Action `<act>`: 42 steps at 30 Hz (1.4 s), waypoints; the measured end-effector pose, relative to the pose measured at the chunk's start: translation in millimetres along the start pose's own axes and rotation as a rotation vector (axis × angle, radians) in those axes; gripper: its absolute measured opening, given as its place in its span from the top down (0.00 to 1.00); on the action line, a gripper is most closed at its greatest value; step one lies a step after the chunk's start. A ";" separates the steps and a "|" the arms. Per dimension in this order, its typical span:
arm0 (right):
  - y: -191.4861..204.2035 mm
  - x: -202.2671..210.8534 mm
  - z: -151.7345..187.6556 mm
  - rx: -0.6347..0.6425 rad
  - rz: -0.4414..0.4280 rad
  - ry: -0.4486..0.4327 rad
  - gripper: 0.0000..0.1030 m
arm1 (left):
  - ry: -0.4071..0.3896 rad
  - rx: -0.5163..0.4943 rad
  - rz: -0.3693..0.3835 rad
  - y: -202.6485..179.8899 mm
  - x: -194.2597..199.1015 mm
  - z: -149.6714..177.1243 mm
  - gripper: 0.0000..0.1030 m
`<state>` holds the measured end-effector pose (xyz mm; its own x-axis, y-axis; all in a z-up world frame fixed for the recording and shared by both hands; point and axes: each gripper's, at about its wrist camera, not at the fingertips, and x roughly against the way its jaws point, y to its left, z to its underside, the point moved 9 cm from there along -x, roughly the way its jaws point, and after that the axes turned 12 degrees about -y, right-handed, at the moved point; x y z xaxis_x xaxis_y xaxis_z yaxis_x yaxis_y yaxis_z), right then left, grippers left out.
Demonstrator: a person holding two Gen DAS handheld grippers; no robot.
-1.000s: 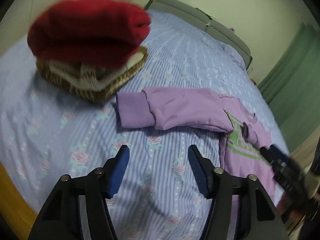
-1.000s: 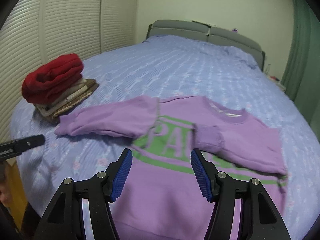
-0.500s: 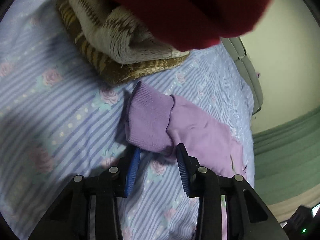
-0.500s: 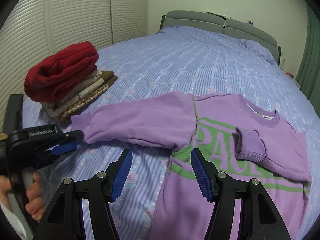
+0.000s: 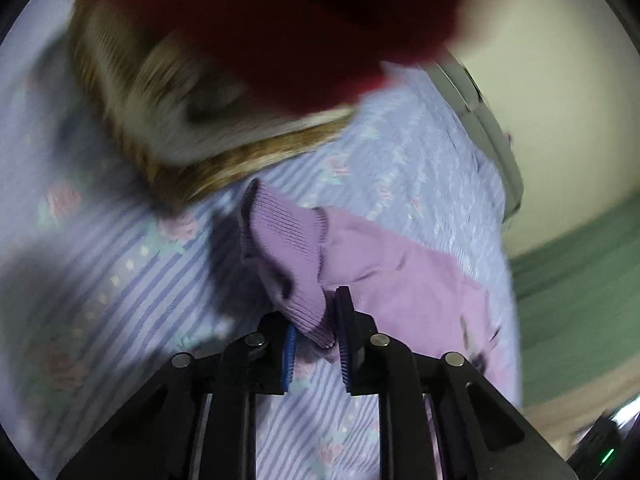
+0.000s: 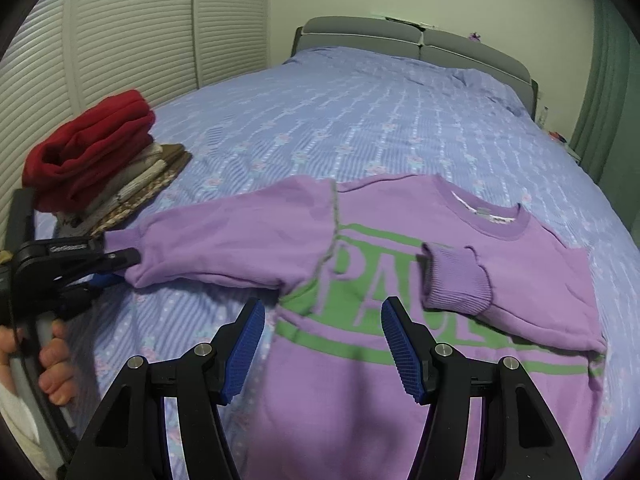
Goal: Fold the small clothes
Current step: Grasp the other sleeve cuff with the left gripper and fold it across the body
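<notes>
The left gripper [image 5: 316, 338] is clamped on the ribbed cuff [image 5: 294, 252] of the purple sweatshirt [image 6: 400, 288], spread near the bed's [image 6: 360, 120] front edge (presumably to fold the sleeve inward); the right gripper [image 6: 322, 344] hovers above, jaws apart

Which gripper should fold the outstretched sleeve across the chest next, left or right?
Left. The left gripper has its jaws pinched on the sleeve cuff of the purple sweatshirt. The right gripper hovers open over the hem, gripping nothing.
</notes>
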<state>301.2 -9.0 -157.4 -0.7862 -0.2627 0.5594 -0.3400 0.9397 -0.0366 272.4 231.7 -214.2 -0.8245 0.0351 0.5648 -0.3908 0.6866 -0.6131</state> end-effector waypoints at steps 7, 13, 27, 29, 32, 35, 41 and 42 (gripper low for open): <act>-32.6 15.0 -12.7 -0.034 0.046 -0.043 0.41 | -0.174 -0.484 0.028 -96.4 55.7 -0.1 0.87; -72.5 40.8 -22.2 -0.069 0.100 -0.093 0.41 | -0.234 -0.620 0.162 -195.1 62.7 -33.1 0.88; -217.3 100.9 -4.7 -0.226 0.306 -0.148 0.41 | 0.008 -0.935 0.358 -387.1 0.6 80.0 0.88; -236.2 105.8 3.6 -0.247 0.330 -0.143 0.41 | 0.052 -0.965 0.359 -396.9 -11.4 108.7 0.88; -259.6 110.5 17.4 -0.280 0.355 -0.129 0.41 | 0.126 -1.015 0.344 -404.0 -37.0 158.7 0.88; -279.9 113.0 30.5 -0.304 0.376 -0.114 0.41 | 0.173 -1.041 0.315 -405.6 -54.7 190.8 0.88; -304.8 113.0 49.4 -0.353 0.404 -0.089 0.41 | 0.249 -1.066 0.279 -390.3 -72.3 234.9 0.87; -306.4 111.8 50.9 -0.355 0.409 -0.085 0.41 | 0.254 -1.060 0.281 -390.8 -74.3 238.0 0.86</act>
<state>291.2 -337.4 -125.8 -0.8615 0.1364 0.4891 0.1856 0.9812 0.0534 389.0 -212.1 -148.0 -0.6737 0.3495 0.6511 0.4407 0.8973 -0.0257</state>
